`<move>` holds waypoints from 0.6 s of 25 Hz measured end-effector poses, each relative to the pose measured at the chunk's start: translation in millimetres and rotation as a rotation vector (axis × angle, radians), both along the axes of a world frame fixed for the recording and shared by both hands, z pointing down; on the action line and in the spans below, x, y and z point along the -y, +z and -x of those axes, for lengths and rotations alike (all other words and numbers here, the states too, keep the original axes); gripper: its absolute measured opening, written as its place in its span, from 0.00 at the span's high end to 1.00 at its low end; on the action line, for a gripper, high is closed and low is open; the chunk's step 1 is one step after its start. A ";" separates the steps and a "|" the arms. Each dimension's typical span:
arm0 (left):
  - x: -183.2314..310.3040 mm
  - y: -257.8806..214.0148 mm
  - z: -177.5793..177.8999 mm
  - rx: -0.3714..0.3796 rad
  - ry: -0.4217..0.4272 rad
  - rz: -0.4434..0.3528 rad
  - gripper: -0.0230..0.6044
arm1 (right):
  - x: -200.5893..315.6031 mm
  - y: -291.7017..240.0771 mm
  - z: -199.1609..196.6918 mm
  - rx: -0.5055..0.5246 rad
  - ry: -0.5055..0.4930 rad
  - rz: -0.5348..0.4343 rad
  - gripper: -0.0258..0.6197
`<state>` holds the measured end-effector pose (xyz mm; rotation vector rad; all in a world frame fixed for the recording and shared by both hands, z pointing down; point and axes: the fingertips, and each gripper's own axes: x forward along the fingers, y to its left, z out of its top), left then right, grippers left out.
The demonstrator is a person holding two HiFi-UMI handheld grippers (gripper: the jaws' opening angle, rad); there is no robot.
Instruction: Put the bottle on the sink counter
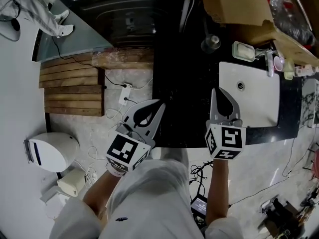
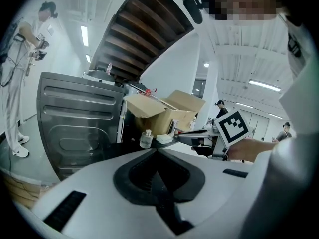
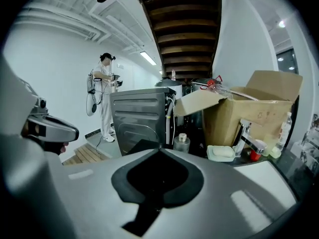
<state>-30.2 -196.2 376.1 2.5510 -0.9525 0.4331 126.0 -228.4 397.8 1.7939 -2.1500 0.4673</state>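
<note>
A small clear glass bottle with a round stopper stands on the black sink counter, far from both grippers; it also shows as the bottle and the bottle. My left gripper is shut and holds nothing, its tips over the counter's left edge. My right gripper is shut and empty too, at the left rim of the white sink basin. The left gripper and the right gripper both show their jaws meeting in a point, which aims toward the bottle.
A soap dish, a faucet and a cardboard box crowd the counter's far side. Left of the counter stands a grey metal appliance. On the floor lie wooden slats, a power strip and cables. A person in white stands far off.
</note>
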 end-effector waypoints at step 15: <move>-48.6 -47.7 47.0 -0.038 0.000 -0.054 0.95 | -81.5 -76.7 27.8 0.007 -0.003 -0.114 0.94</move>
